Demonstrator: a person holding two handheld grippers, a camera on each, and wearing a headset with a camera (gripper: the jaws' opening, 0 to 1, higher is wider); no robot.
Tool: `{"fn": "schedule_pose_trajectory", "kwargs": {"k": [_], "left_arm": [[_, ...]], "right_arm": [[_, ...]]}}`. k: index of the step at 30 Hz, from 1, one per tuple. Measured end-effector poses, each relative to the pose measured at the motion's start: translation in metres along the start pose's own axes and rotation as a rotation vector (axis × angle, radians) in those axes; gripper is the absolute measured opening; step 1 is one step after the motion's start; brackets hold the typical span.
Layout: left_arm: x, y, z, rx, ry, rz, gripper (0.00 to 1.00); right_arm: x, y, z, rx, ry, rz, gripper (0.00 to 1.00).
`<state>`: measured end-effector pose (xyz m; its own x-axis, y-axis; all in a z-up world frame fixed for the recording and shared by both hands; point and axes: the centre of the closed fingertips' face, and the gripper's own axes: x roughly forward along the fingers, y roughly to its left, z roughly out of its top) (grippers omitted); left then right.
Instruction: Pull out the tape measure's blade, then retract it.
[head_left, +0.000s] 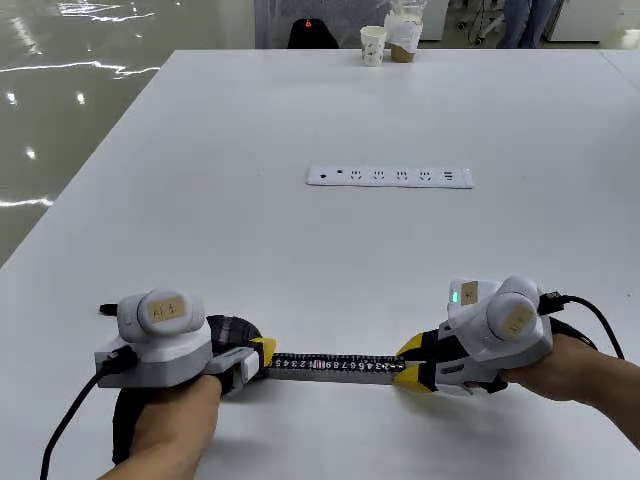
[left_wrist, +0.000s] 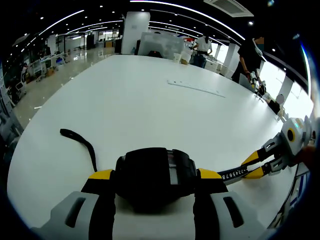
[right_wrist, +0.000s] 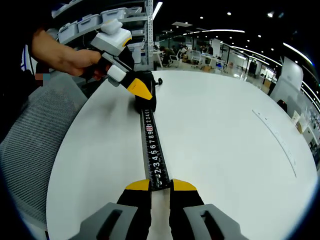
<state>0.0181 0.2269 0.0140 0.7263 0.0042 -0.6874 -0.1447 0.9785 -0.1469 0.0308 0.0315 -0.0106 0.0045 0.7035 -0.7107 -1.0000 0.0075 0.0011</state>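
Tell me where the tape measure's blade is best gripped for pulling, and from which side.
At its free end, coming end-on from the side opposite the case and closing across its width. The blade lies flat on the table, so a pull along its length runs true; the right tongs hold it this way.

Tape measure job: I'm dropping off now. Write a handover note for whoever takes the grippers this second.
Left gripper: shut on the tape measure case, low on the table.
Right gripper: shut on the free end of the blade.
Blade: drawn out flat along the table between the two grippers, numbers up.
Done: the pull-out, at least in part.
Left: retract the blade into the case, probably by guiding it back with the right gripper rather than letting go at once.
A power strip lies farther out, apart from the work.
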Motion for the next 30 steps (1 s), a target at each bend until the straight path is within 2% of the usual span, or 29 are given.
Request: {"fn": "schedule_pose_trajectory", "kwargs": {"k": [30], "left_arm": [[0.000, 0.001, 0.000, -0.002, 0.003, -0.006, 0.58]], "right_arm": [[0.023, 0.002, 0.021, -0.009, -0.027, 0.015, 0.10]]}}
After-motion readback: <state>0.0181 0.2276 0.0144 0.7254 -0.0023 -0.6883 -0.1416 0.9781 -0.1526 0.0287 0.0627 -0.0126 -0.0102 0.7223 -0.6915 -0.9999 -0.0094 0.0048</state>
